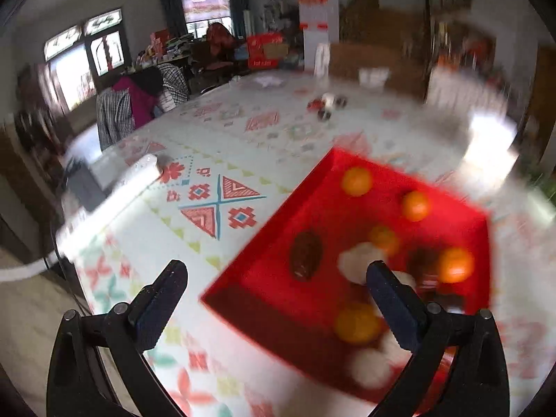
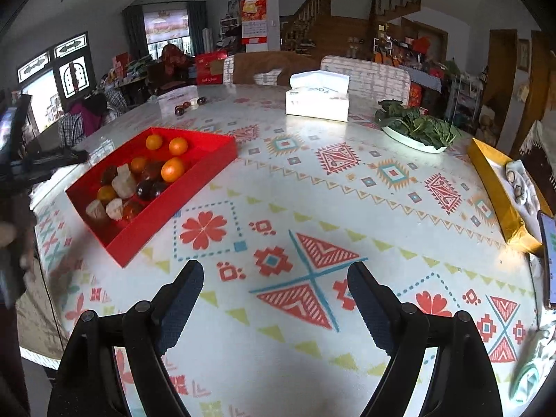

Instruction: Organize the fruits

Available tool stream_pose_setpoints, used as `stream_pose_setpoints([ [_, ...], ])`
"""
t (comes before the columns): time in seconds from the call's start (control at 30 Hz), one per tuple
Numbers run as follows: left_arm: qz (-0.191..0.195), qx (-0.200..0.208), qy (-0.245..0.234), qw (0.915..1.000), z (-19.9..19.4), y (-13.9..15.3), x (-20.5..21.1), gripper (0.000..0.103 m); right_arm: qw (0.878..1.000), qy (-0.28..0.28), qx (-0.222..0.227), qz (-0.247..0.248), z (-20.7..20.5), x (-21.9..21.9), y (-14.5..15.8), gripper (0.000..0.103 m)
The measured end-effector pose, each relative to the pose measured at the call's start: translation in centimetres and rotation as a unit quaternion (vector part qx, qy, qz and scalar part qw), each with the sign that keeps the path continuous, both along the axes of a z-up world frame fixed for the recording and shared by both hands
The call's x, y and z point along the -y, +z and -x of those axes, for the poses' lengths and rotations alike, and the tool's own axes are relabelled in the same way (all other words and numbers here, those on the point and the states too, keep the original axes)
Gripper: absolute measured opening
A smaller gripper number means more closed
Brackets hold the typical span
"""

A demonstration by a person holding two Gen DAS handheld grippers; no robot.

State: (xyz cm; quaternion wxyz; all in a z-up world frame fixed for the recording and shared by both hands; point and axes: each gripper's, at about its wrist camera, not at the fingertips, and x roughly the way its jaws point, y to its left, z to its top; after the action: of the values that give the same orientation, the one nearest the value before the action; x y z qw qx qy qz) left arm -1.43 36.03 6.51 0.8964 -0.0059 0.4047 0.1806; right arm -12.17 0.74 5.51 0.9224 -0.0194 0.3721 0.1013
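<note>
Left wrist view
Left gripper point(image 1: 274, 274): fingers spread wide with nothing between them, hanging above the table at the near-left corner of the red tray.
Red tray point(image 1: 243, 266): a shallow red box on the patterned tablecloth point(image 1: 215, 205), blurred in this view; its near corner sits between the two fingers, and the right finger overlaps its contents.
Fruit in tray: several oranges point(image 1: 356, 181) scattered toward the far and right sides, a dark oval fruit point(image 1: 305, 255) near the left wall, pale white pieces point(image 1: 358, 260) around the right fingertip. The blur makes finer sorting impossible to tell.
Far table: a small cluster of dark and red round items point(image 1: 326, 104), well apart from the tray.

Right wrist view
Right gripper point(image 2: 274, 278): fingers set well apart, holding nothing, above bare tablecloth point(image 2: 312, 208) to the right of the tray.
Red tray point(image 2: 146, 239): on the left of the table, angled, near the table edge.
Contents: oranges point(image 2: 172, 169) at the far end, dark glossy fruits point(image 2: 147, 187) in the middle, pale chunks point(image 2: 125, 182) among them and toward the near end, all mixed together.
Tissue box point(image 2: 318, 95): white, at the far middle of the table.
Plate of greens point(image 2: 417, 128): far right, just beyond the tissue box.
Gold box point(image 2: 500, 191): at the right edge, holding small pale items.
Phone point(image 2: 549, 260): at the right edge, just beside the gold box.
</note>
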Motion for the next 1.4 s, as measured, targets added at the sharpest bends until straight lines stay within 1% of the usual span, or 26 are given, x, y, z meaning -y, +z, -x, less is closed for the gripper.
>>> stream_pose_setpoints([
  [0.07,-0.071,-0.025,0.008,0.9971,-2.2,-1.3,0.9,0.103,1.0,0.002,0.003,0.001,-0.1,0.0,0.1,0.089],
  [0.13,-0.112,-0.043,0.005,0.9927,-3.4,-2.4,1.8,0.103,1.0,0.005,0.003,0.002,-0.4,0.1,0.1,0.089],
  [0.17,-0.126,-0.059,-0.006,0.9903,-3.9,-3.0,2.5,0.103,1.0,0.006,0.003,0.002,-0.6,0.1,0.2,0.089],
  [0.2,-0.135,-0.064,-0.015,0.9887,-3.9,-3.2,3.3,0.103,1.0,0.008,0.003,0.002,-0.8,0.1,0.3,0.089],
  [0.23,-0.136,-0.061,-0.028,0.9884,-3.7,-3.1,3.9,0.102,1.0,0.01,0.002,0.0,-1.0,0.1,0.3,0.089],
  [0.27,-0.124,-0.063,-0.05,0.989,-3.6,-2.9,4.4,0.102,1.0,0.012,0.002,-0.001,-1.2,0.1,0.4,0.089],
  [0.33,-0.093,-0.058,-0.068,0.9916,-3.3,-2.0,4.9,0.102,1.0,0.018,0.002,-0.003,-1.9,0.2,0.6,0.089],
  [0.4,-0.075,-0.041,-0.061,0.9944,-3.7,-0.6,4.3,0.102,1.0,0.019,0.005,-0.002,-2.8,0.3,0.8,0.089],
  [0.47,-0.071,-0.029,-0.038,0.9963,-5.6,0.6,2.8,0.102,1.0,0.015,0.014,-0.002,-3.6,0.6,1.0,0.089],
  [0.5,-0.074,-0.029,-0.031,0.9963,-6.1,0.7,2.8,0.102,1.0,0.013,0.021,-0.001,-4.0,0.7,1.1,0.089],
  [0.53,-0.084,-0.033,-0.019,0.9958,-7.5,0.7,2.3,0.102,1.0,0.009,0.027,0.0,-4.6,0.9,1.2,0.089],
  [0.6,-0.111,-0.044,-0.002,0.9928,-9.8,0.3,2.2,0.102,0.999,0.004,0.034,0.0,-5.6,1.3,1.4,0.089],
  [0.67,-0.132,-0.054,-0.003,0.9898,-11.1,-0.3,2.5,0.102,0.999,-0.002,0.034,-0.007,-6.7,1.8,1.5,0.089],
  [0.77,-0.161,-0.07,-0.026,0.984,-12.7,-1.7,4.6,0.102,0.999,-0.009,0.036,-0.017,-7.7,2.4,1.4,0.089],
  [0.83,-0.182,-0.089,-0.042,0.9784,-13.6,-2.9,6.2,0.102,0.999,-0.013,0.036,-0.023,-8.2,2.8,1.1,0.089],
  [0.9,-0.194,-0.1,-0.051,0.9746,-14.3,-3.8,7.2,0.102,0.999,-0.017,0.03,-0.033,-8.6,3.2,0.6,0.089],
  [0.97,-0.196,-0.103,-0.061,0.9732,-14.4,-3.9,7.9,0.102,0.999,-0.019,0.021,-0.041,-8.9,3.6,0.1,0.089],
  [1.07,-0.193,-0.092,-0.062,0.9749,-14.0,-3.0,8.3,0.102,0.999,-0.021,0.015,-0.041,-9.2,3.9,-0.4,0.089],
  [1.13,-0.178,-0.065,-0.053,0.9804,-13.2,-1.3,7.8,0.102,0.999,-0.021,0.012,-0.039,-9.3,3.9,-0.8,0.089],
  [1.2,-0.153,-0.018,-0.066,0.9859,-11.1,1.0,7.9,0.102,0.999,-0.02,0.01,-0.038,-9.4,4.0,-1.1,0.089],
  [1.27,-0.139,0.021,-0.071,0.9875,-8.9,2.8,8.1,0.102,0.999,-0.021,0.013,-0.032,-9.4,4.1,-1.1,0.089],
  [1.3,-0.13,0.054,-0.072,0.9875,-6.8,4.1,8.4,0.102,0.999,-0.023,0.015,-0.028,-9.4,4.1,-1.1,0.089],
  [1.37,-0.12,0.093,-0.069,0.9861,-4.0,5.5,9.0,0.102,0.999,-0.025,0.016,-0.026,-9.4,4.1,-1.2,0.089],
  [1.4,-0.115,0.121,-0.061,0.9841,-1.6,6.4,9.5,0.102,0.999,-0.025,0.015,-0.026,-9.4,4.2,-1.3,0.089],
])
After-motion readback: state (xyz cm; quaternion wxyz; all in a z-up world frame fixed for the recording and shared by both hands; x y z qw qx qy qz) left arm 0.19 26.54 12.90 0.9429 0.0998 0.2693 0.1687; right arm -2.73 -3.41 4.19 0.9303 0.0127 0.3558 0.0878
